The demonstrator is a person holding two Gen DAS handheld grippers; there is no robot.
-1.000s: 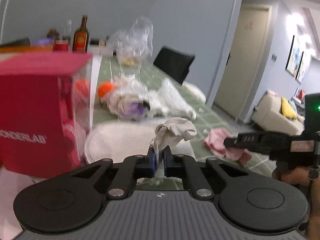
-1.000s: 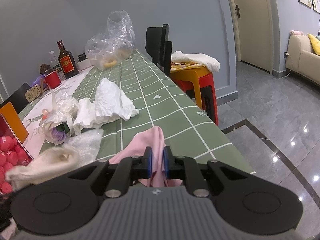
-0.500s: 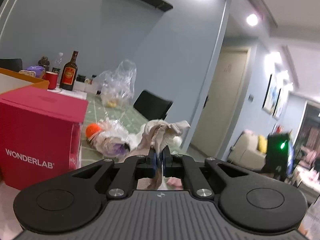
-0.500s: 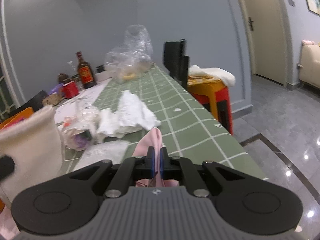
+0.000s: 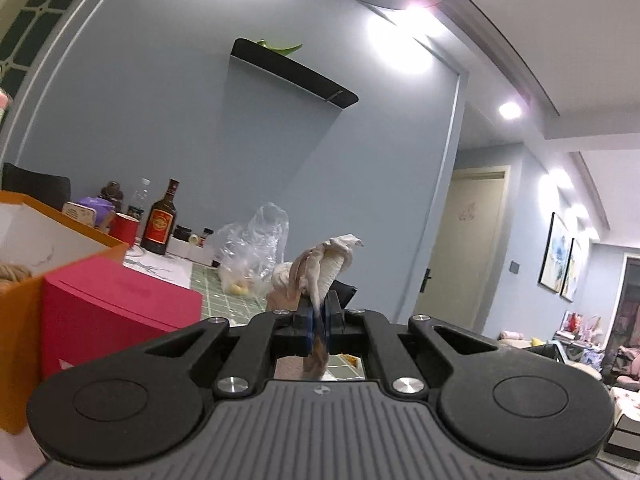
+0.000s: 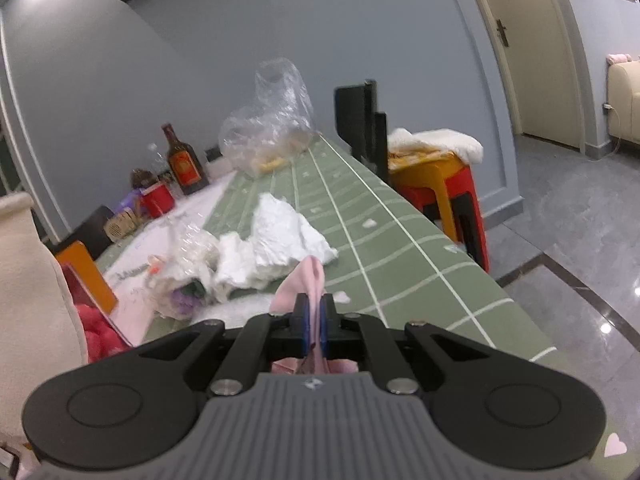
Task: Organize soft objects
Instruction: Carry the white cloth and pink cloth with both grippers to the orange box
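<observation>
My left gripper [image 5: 318,314] is shut on a cream cloth [image 5: 324,266] and holds it high above the table, tilted up toward the wall. The same cream cloth hangs at the left edge of the right wrist view [image 6: 32,300]. My right gripper [image 6: 314,316] is shut on a pink cloth [image 6: 304,284] and holds it above the green checked table [image 6: 380,232]. Crumpled white cloths [image 6: 280,240] lie on the table beyond it.
A pink box [image 5: 108,312] and an orange box [image 5: 24,280] stand at the left. A clear plastic bag [image 6: 272,120], a brown bottle [image 6: 182,164] and a red cup [image 6: 158,200] stand farther back. A black chair [image 6: 364,120] and stacked stools [image 6: 444,184] are beside the table's right edge.
Both grippers have risen with their cloths. The left gripper has tilted upward, so the table has dropped out of its view. The cream cloth now hangs beside the right gripper's view.
</observation>
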